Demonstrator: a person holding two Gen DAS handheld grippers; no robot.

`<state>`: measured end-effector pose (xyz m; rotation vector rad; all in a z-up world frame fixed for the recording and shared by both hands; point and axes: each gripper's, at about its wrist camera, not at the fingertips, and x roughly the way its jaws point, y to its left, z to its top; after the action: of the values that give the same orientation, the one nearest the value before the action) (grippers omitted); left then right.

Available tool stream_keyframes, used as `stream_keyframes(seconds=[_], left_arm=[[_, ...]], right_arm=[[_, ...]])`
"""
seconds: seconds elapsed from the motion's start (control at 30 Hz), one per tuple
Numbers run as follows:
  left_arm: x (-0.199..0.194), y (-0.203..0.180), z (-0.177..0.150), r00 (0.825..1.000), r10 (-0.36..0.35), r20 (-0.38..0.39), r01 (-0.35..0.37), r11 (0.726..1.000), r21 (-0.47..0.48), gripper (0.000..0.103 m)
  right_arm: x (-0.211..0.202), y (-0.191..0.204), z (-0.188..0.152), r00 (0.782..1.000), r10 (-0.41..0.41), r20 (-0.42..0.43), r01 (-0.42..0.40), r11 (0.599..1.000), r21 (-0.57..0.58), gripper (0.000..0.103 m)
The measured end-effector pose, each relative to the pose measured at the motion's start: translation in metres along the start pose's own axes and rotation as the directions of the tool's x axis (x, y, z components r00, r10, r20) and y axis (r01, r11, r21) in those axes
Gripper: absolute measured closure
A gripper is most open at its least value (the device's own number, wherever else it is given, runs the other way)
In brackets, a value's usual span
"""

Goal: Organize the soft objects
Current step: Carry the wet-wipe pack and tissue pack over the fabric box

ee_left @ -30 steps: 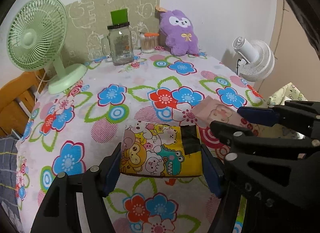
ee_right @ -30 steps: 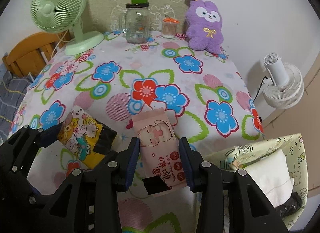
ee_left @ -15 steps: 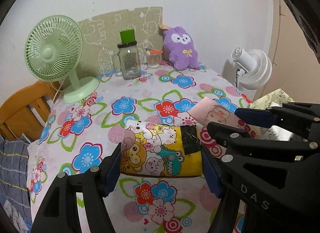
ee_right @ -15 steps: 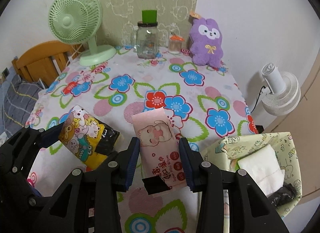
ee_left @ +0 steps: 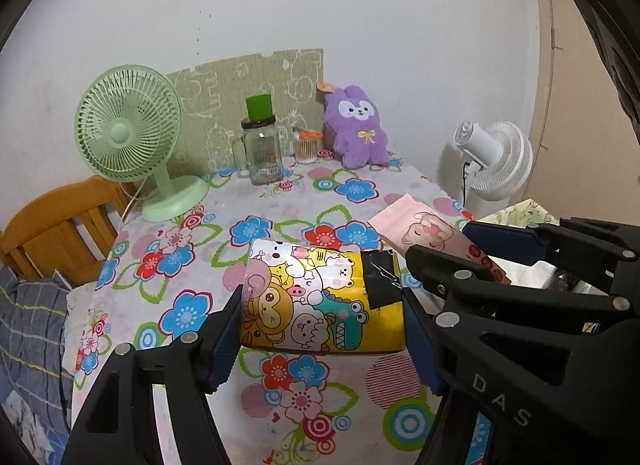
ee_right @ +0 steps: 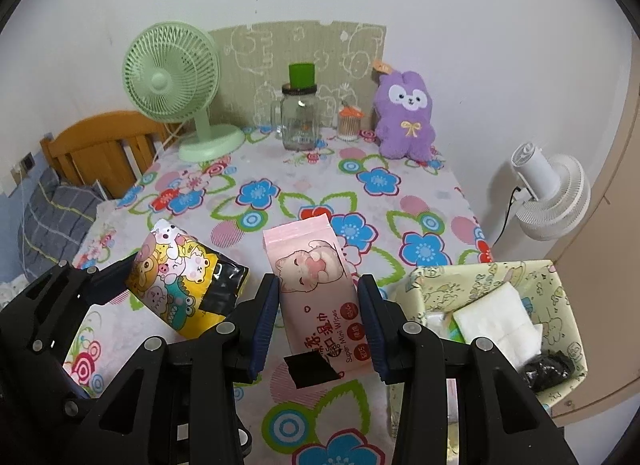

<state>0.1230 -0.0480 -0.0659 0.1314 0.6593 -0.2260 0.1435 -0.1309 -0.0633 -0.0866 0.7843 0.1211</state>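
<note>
My left gripper [ee_left: 322,335] is shut on a yellow cartoon-print tissue pack [ee_left: 320,301] and holds it above the flowered table; the pack also shows in the right wrist view [ee_right: 184,285]. My right gripper [ee_right: 318,321] is shut on a pink wet-wipes pack [ee_right: 316,285], also lifted; it shows in the left wrist view [ee_left: 424,231]. A pale green fabric basket [ee_right: 560,297] at the table's right edge holds a white pack [ee_right: 496,317] and a dark item [ee_right: 548,369]. A purple plush rabbit [ee_right: 406,117] sits at the back.
A green desk fan [ee_right: 176,81], a glass jar with a green lid [ee_right: 300,117] and a small cotton-swab jar [ee_right: 349,125] stand along the back. A white fan [ee_right: 548,189] stands off the table's right side. A wooden chair [ee_right: 100,145] is at the left.
Both grippers have risen and pulled back from the table with their packs still held; the table and back objects look farther away.
</note>
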Motion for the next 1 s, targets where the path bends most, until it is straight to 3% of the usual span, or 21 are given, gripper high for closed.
stream_keyframes(seconds=[0.43, 1.0], left_arm=[[-0.027, -0.036, 0.006, 0.999, -0.004, 0.051, 0.004, 1.0, 0.006, 0.03], [-0.022, -0.103, 0.017, 0.995, -0.059, 0.075, 0.054, 0.996, 0.077, 0.029]], right_arm=[[-0.041, -0.031, -0.009, 0.997, -0.001, 0.076, -0.001, 1.0, 0.031, 0.059], [-0.062, -0.092, -0.028, 0.992, -0.039, 0.119, 0.026, 0.994, 0.104, 0.059]])
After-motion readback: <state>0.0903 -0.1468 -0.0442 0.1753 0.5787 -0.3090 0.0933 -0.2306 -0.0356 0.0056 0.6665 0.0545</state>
